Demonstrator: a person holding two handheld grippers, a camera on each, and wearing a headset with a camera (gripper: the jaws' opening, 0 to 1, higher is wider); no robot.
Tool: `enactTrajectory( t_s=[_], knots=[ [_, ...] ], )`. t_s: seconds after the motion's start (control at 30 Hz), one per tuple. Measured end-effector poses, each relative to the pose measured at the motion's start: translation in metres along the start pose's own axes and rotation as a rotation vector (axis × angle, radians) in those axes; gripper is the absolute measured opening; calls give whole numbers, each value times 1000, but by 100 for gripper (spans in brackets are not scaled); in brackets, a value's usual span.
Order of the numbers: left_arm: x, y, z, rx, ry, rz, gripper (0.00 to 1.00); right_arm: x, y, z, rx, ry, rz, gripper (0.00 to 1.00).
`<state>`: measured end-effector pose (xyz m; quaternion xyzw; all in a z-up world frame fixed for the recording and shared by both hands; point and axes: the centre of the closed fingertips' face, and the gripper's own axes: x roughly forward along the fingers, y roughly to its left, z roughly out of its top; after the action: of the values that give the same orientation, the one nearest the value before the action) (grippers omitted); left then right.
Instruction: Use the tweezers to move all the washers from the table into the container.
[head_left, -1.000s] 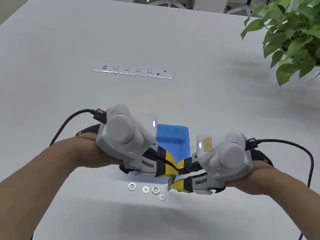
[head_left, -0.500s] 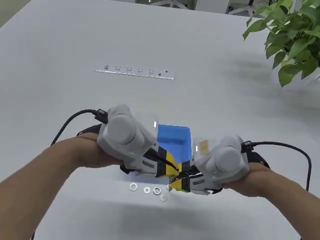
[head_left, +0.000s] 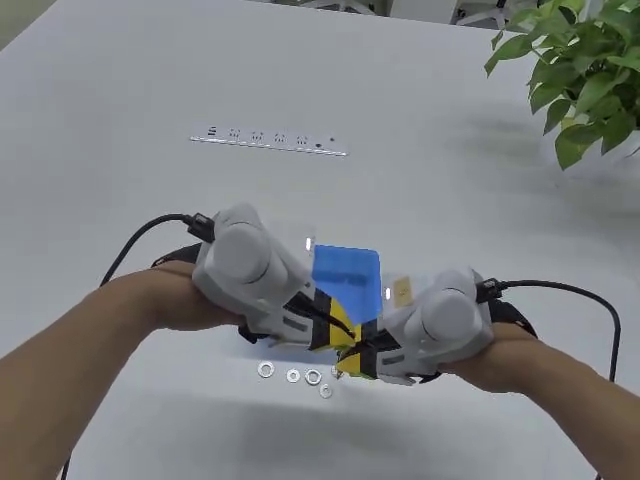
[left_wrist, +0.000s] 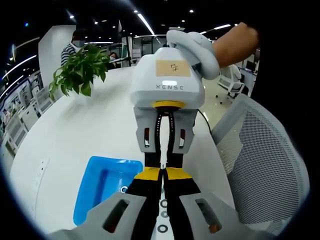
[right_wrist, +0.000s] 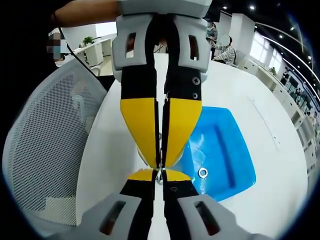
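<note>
The container (head_left: 348, 268) is set at frame centre, washers (head_left: 293, 376) laid in a row just below it; a power strip (head_left: 268, 141) is seen upper left, a plant (head_left: 580, 70) upper right.

A white table (head_left: 120, 90) stretches across an office, with a slim white power strip (head_left: 268, 141) lying flat toward its far side. Nearer, a blue container (head_left: 347, 268) sits on the tabletop, and 4 small metal washers (head_left: 293, 376) lie in a loose row just in front of it. Leaves of a green plant (head_left: 575, 70) reach in over the far right corner.
</note>
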<state>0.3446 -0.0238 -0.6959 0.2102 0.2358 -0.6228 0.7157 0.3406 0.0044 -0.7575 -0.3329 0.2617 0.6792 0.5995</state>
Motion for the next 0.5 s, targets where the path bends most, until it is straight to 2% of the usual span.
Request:
enactTrajectory(
  t_s=[0.5],
  knots=[
    [0,1,0,8,10,3,6,-1,0,0,18,-4,-5,4]
  ],
)
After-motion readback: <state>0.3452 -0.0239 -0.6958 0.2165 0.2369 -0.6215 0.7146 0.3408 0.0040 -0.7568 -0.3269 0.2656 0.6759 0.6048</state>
